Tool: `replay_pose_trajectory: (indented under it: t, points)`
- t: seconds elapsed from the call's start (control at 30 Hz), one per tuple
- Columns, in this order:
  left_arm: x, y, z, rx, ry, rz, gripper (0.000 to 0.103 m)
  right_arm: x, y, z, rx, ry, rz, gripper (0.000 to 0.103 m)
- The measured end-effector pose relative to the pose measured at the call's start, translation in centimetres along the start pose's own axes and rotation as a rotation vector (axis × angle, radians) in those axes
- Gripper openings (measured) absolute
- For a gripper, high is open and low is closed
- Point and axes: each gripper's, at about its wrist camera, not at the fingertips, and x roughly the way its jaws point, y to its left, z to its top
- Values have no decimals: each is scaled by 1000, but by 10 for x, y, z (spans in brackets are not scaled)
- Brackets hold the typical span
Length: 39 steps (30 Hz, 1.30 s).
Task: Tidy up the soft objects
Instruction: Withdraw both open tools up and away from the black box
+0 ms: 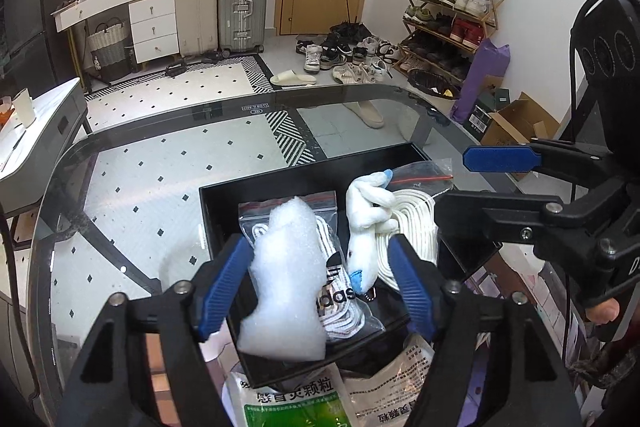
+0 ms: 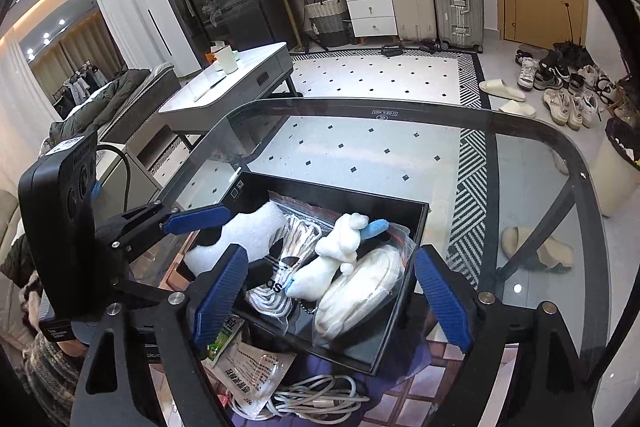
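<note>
A black box [image 1: 256, 183] [image 2: 404, 307] sits on the glass table. In it lie a white foam piece [image 1: 286, 287] [image 2: 248, 231], a bagged set of white laces with an Adidas label [image 1: 340, 299] [image 2: 280, 279], a white plush toy with blue tips [image 1: 366, 223] [image 2: 332, 259], and a bagged coil of white cord [image 1: 412, 223] [image 2: 364, 287]. My left gripper [image 1: 320, 287] [image 2: 200, 223] is open over the box, its left pad beside the foam; the foam rests in the box. My right gripper [image 2: 332, 295] [image 1: 472, 179] is open and empty just above the box.
Green-and-white medicine packets [image 1: 296, 403] [image 2: 248, 359] and a grey cable [image 2: 316, 399] lie under the glass below the box. The glass table's far edge [image 1: 256, 103] [image 2: 376, 107] curves ahead. A white side table [image 2: 240, 83] stands to the left.
</note>
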Motion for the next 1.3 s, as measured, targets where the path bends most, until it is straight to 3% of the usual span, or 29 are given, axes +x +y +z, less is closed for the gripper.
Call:
replay_pose_trajectory:
  t: [0.23,0.3,0.47,0.57,0.97,1.3]
  points:
    - [-16,2,-7,-2,-21,27,85,-16,-2,-16,16,-11,-16,99]
    - [-21,3,-10,-8,-33,33,94,-20,-2,-21,20,-13,-17,100]
    - [-28,6,-17,-25,-33,40,96,-30,-1,-31,20,-10,-21,100]
    - [-33,6,-22,-30,-35,52,103,-35,2,-38,12,-8,-19,101]
    - [-36,12,-50,-73,-13,85,103,-32,3,-65,36,36,-23,101]
    - [-34,10,-74,-52,24,102,103,-24,4,-86,56,75,-47,101]
